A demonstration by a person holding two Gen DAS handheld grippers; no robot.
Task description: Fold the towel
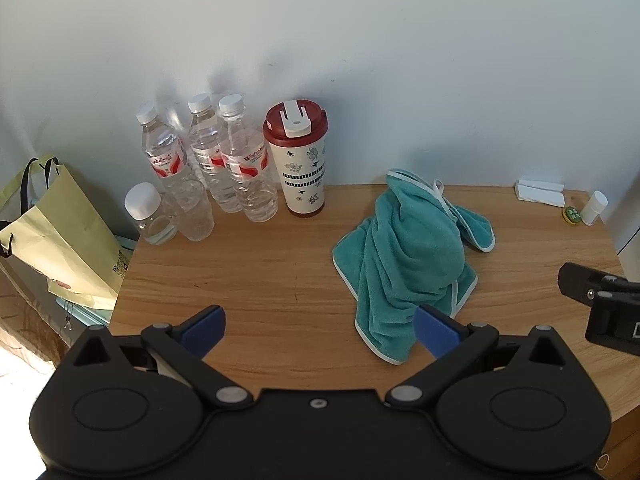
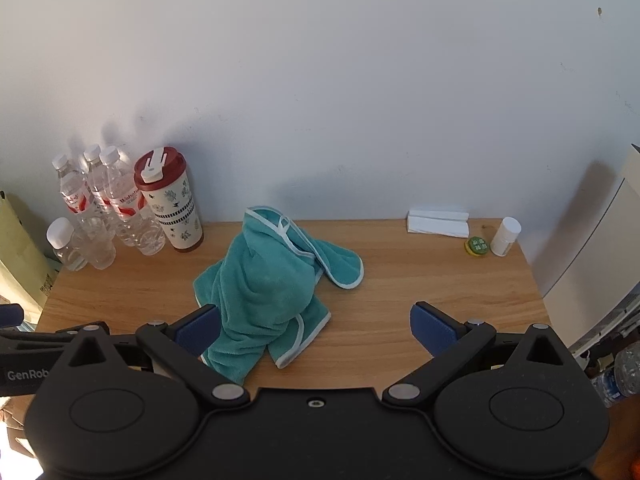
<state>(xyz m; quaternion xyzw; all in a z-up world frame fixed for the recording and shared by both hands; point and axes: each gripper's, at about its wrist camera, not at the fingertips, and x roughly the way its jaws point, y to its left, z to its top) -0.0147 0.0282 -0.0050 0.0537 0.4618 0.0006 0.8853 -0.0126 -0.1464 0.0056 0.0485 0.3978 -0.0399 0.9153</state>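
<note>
One teal towel (image 1: pixel 404 264) with white trim, crumpled in a heap, lying on the wooden worktop (image 1: pixel 260 272) at centre-right of the left wrist frame and at centre-left of the right wrist frame. Not folded yet.

Left claw (image 1: pixel 320 330) at the bottom of its frame, jaws spread wide, holding nothing; right blue pad overlapping the near edge of the towel in the picture, contact impossible to tell. Right claw (image 2: pixel 314 330) also wide open and empty, its left blue pad in front of the towel's lower left part.

In the upper left, against the wall: three tall water bottles (image 1: pixel 208 152) with red labels, one short bottle with white cap (image 1: pixel 146 216), one clear glass (image 1: pixel 192 212), one cream tumbler (image 1: pixel 302 160) with dark red lid. At far right of the worktop: one white folded paper (image 2: pixel 438 222), one small green round thing (image 2: pixel 477 246), one small white bottle (image 2: pixel 506 236). One yellow-green paper bag (image 1: pixel 60 232) at the left edge.
</note>
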